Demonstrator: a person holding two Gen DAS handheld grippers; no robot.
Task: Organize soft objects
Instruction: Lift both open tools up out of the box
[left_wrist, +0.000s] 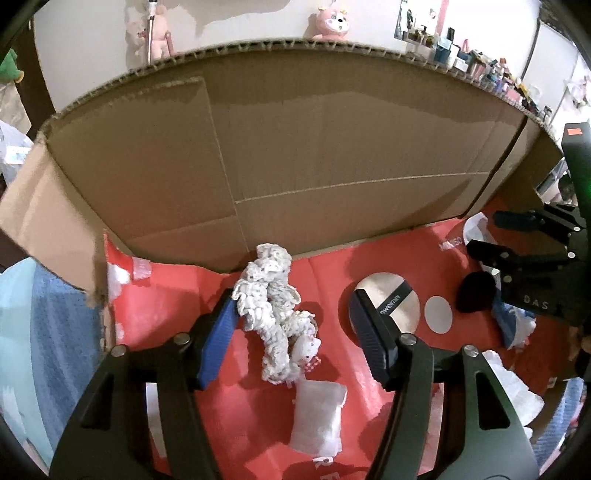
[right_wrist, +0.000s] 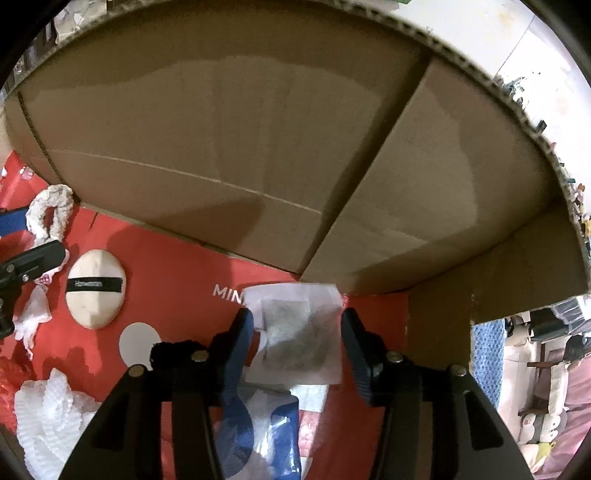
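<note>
Your left gripper (left_wrist: 291, 332) is spread wide around a white crocheted scrunchie (left_wrist: 275, 314), a lumpy looped band with a small white charm, lying on the red mat (left_wrist: 332, 273) near the cardboard box (left_wrist: 295, 147). Your right gripper (right_wrist: 297, 343) is also wide, with a translucent white sachet (right_wrist: 299, 332) holding dark filling between its fingers.

My views are dim and soft, fisheye-bent with black corners; shadows streak the cardboard (left_wrist: 295, 147), brightest wall (left_wrist: 240, 26) overhead.
</note>
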